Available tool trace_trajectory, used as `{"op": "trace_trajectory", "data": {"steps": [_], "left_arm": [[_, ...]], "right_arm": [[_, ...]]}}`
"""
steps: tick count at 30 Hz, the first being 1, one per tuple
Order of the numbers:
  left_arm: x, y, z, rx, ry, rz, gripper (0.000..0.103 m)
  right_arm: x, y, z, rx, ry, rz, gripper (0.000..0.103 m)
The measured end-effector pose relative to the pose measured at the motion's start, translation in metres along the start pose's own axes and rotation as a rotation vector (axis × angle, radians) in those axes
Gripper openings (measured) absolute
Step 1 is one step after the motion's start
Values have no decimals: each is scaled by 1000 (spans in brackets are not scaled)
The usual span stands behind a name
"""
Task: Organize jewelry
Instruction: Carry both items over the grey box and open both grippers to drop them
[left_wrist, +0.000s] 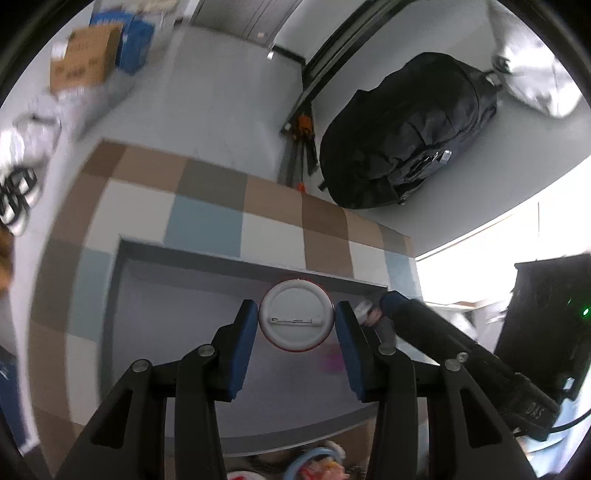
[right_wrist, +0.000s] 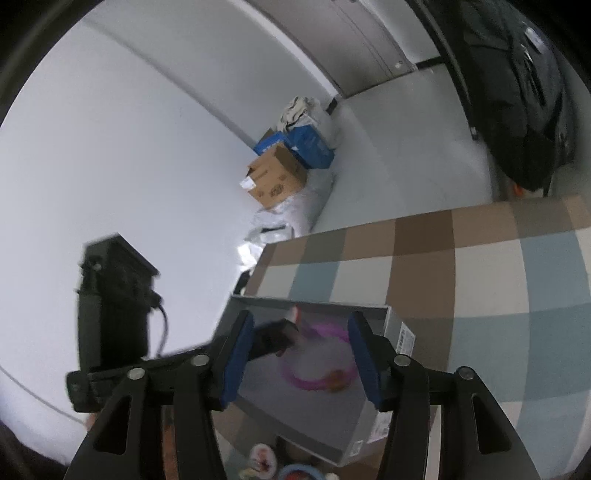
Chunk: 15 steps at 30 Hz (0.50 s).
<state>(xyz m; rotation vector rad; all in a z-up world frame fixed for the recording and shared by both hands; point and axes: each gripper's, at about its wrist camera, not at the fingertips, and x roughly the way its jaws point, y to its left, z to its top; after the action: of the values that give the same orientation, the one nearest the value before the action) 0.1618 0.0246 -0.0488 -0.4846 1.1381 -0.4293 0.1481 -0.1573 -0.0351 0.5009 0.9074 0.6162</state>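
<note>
Covering the table (left_wrist: 207, 218): checked cloth.

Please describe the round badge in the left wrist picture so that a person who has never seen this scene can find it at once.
Find the checked cloth in brown, blue and white; a shallow grey box lies on it. Over the box, the left claw holds the round badge between its blue pads. Nothing else in that view is a white disc with a thin red rim and a metal pin across its back.
</note>
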Motion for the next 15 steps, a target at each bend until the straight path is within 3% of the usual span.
{"op": "trace_trajectory", "data": {"steps": [5,8,11,15], "left_arm": [[-9,10,1,-70,-25,-78,67],[-21,8,1,-62,-63,-93,74],[-28,4,-1,-32,-107,-57,77],[-39,-4,-7,32,-171,61,77]], "right_arm": [[-21,4,3,-18,-83,3,79],[-34,3,3,-11,-136,-1,88],[-39,0,4,-7,-151,-16,92],[-41,1,1,-24,-154,-53,100]]}}
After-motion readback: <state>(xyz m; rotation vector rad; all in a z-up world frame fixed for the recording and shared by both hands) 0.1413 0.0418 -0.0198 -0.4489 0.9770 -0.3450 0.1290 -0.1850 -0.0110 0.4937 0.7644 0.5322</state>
